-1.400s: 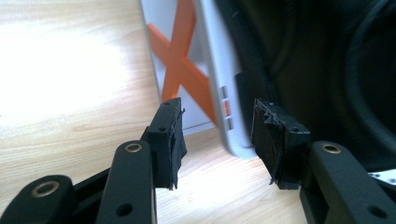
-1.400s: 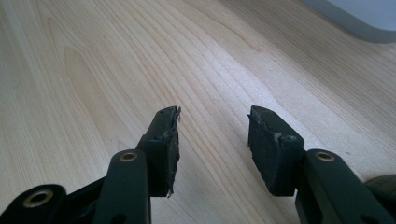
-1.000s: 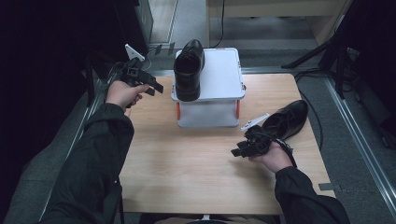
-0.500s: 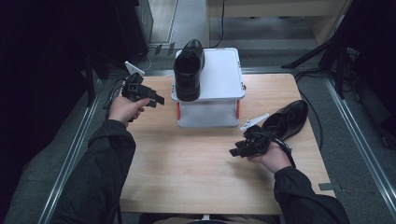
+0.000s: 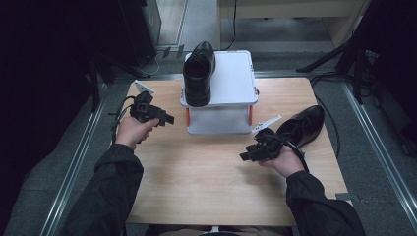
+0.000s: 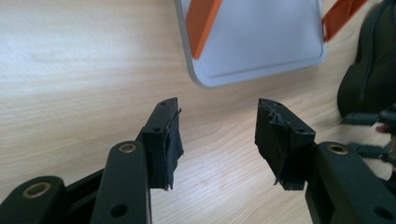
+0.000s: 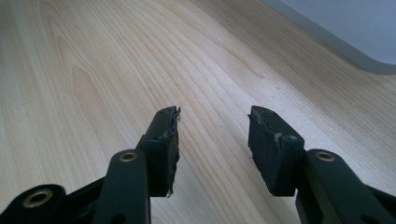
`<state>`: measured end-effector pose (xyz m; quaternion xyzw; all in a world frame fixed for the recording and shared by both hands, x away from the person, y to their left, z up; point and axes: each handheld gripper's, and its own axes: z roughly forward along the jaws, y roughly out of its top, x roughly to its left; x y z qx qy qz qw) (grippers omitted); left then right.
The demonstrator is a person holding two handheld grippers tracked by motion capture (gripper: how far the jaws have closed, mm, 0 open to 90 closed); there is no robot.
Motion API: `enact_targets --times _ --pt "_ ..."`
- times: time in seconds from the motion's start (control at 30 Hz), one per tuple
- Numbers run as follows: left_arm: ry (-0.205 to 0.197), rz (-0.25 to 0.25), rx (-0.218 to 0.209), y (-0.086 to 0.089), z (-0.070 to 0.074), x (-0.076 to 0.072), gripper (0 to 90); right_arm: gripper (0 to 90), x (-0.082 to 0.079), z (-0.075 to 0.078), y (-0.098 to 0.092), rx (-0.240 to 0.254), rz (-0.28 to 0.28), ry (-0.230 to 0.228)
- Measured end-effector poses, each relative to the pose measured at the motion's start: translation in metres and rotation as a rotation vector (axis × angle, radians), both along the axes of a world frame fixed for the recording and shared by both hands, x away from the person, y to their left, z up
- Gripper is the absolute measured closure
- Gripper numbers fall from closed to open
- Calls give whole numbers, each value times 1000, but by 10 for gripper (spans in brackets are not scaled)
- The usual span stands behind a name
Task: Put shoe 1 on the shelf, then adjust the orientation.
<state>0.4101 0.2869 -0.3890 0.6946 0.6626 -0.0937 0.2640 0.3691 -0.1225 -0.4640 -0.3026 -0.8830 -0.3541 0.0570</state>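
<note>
High view: one black shoe (image 5: 198,73) sits atop the white box (image 5: 231,83), another shoe (image 5: 302,125) lies right. Left gripper (image 5: 164,118) and right gripper (image 5: 247,156) hover above the table (image 5: 206,172), jaws spread, empty.

The person wears black sleeves (image 5: 105,196) of a slightly shiny, creased cloth, reaching to the wrists on both arms.

The left claw (image 5: 168,119) is black, blocky, with a black cable (image 5: 118,114) looping from it and a grey three-cornered plate (image 5: 143,87) on top. The right claw (image 5: 244,157) is black too, with a like grey plate (image 5: 266,122).

In the left gripper view, the left claw's (image 6: 217,140) jaws are black bars with brass-ringed pivot holes and small screw holes; the pads (image 6: 168,140) are ragged, frayed black rubber. The right claw (image 7: 212,147) looks the same, its pads (image 7: 169,144) chipped at the tips.
</note>
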Motion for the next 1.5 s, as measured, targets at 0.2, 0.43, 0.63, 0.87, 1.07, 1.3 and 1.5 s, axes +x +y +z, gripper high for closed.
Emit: enact_targets --times 0.2,0.43,0.63,0.87,1.07,1.3,1.5 --pt "-1 -10 3 -5 -17 -13 490 538 0 0 0 -3 -8 8" --pt "-2 -31 23 -7 -33 -27 476 538 1 -1 -1 -8 -13 9" --pt "-6 -40 -1 -2 -42 -34 470 538 0 0 0 -6 -18 14" --pt "-24 -48 -12 -1 -45 -38 455 538 0 2 -3 -1 -26 12" --pt "-28 -64 -7 -4 -50 -41 449 538 0 5 -7 2 -35 6" --pt "-18 -105 5 -10 -55 -40 446 538 6 20 -14 -19 -81 23" --pt "-24 -116 0 -10 -55 -39 446 542 18 42 -18 -78 -99 70"
